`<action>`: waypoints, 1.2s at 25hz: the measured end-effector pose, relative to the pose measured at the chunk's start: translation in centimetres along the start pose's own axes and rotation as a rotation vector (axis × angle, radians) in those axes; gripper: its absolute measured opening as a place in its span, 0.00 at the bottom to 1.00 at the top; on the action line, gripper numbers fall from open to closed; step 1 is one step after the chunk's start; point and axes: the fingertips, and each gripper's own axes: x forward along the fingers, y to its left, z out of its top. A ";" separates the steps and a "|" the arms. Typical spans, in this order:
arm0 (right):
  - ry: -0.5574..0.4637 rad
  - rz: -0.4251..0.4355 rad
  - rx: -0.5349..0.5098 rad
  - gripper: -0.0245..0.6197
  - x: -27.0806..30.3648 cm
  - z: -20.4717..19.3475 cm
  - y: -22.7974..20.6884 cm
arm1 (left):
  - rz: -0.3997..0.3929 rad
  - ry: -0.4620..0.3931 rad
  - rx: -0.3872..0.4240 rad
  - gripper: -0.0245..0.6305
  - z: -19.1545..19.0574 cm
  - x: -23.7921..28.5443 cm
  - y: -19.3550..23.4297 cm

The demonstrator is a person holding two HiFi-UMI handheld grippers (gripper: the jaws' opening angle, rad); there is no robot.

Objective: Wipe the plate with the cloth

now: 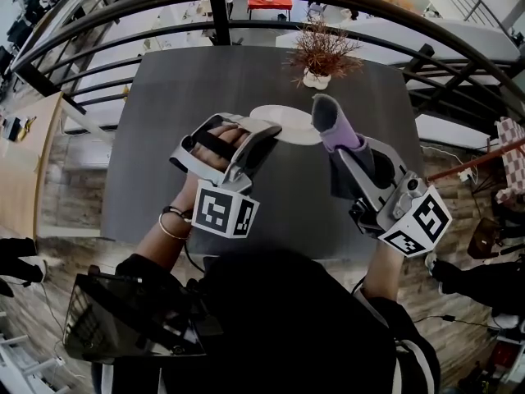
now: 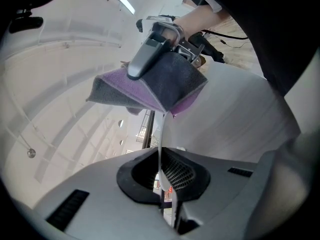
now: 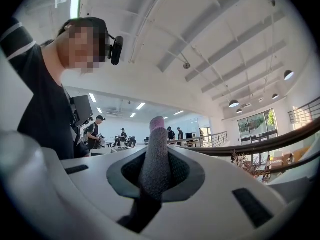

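left gripper (image 1: 264, 138) is clenched on the plate (image 1: 287, 124), pinching its near rim. the plate looks lifted off the table (image 1: 197, 80), up between the two grippers. in the left gripper view it runs edge-on, a thin white line straight away from the jaws. right gripper (image 1: 326, 115) is clamped on the folded cloth (image 1: 335, 128), which drapes over the plate's far rim and touches it. so the cloth sits opposite the left grip, on the plate's right in the head view. the right hand is nearer for the wipe: slide the cloth across the face while the left steadies the plate.
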 end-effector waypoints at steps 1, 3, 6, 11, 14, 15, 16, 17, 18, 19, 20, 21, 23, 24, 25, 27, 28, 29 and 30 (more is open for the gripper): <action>-0.004 -0.001 0.000 0.10 -0.1 0.1 0.0 | 0.000 0.002 -0.003 0.07 -0.1 0.0 0.0; -0.007 -0.006 -0.003 0.10 -0.2 0.3 0.2 | -0.001 0.002 -0.013 0.07 -0.1 0.1 0.0; -0.013 -0.020 -0.010 0.10 -0.6 0.5 0.2 | 0.001 -0.001 -0.024 0.07 -0.1 0.1 0.2; -0.030 -0.080 -0.016 0.10 -1.6 0.7 -0.8 | 0.008 -0.009 -0.049 0.07 0.1 0.0 0.4; -0.037 -0.105 -0.012 0.10 -2.0 0.6 -1.2 | 0.008 -0.006 -0.050 0.07 -0.1 0.0 0.4; -0.038 -0.111 -0.011 0.10 -2.2 0.6 -1.3 | 0.008 -0.005 -0.053 0.07 -0.1 0.0 0.4; -0.038 -0.115 -0.010 0.10 -2.3 0.6 -1.4 | 0.008 -0.005 -0.055 0.07 -0.2 0.0 0.4; -0.037 -0.121 -0.011 0.10 -2.3 0.6 -1.5 | 0.009 -0.005 -0.058 0.07 -0.2 0.0 0.5; -0.035 -0.127 -0.014 0.10 -2.4 0.6 -1.6 | 0.009 -0.005 -0.062 0.07 -0.2 0.0 0.6; -0.032 -0.134 -0.017 0.10 -2.4 0.6 -1.8 | 0.009 -0.005 -0.067 0.07 -0.2 0.0 0.6; -0.028 -0.142 -0.021 0.10 -2.5 0.5 -1.8 | 0.009 -0.006 -0.074 0.07 -0.2 0.0 0.7; -0.023 -0.149 -0.025 0.10 -2.5 0.4 -1.9 | 0.008 -0.007 -0.082 0.07 -0.1 -0.1 0.7; -0.018 -0.160 -0.029 0.10 -2.7 0.3 -2.0 | 0.009 -0.012 -0.101 0.07 -0.1 -0.1 0.7; -0.017 -0.164 -0.030 0.10 -2.7 0.2 -2.1 | 0.010 -0.015 -0.109 0.07 0.0 -0.1 0.8; -0.017 -0.169 -0.029 0.10 -2.8 0.2 -2.2 | 0.012 -0.016 -0.115 0.07 -0.1 -0.1 0.8; -0.020 -0.178 -0.027 0.10 -2.8 0.2 -2.4 | 0.013 -0.016 -0.117 0.07 -0.1 -0.1 0.9; -0.019 -0.182 -0.027 0.10 -2.9 0.2 -2.5 | 0.014 -0.015 -0.118 0.07 -0.1 -0.1 0.9; -0.018 -0.187 -0.027 0.10 -2.9 0.1 -2.5 | 0.014 -0.015 -0.120 0.07 -0.1 -0.1 0.9; -0.015 -0.192 -0.027 0.10 -3.0 0.0 -2.6 | 0.015 -0.016 -0.124 0.07 -0.1 -0.1 0.9</action>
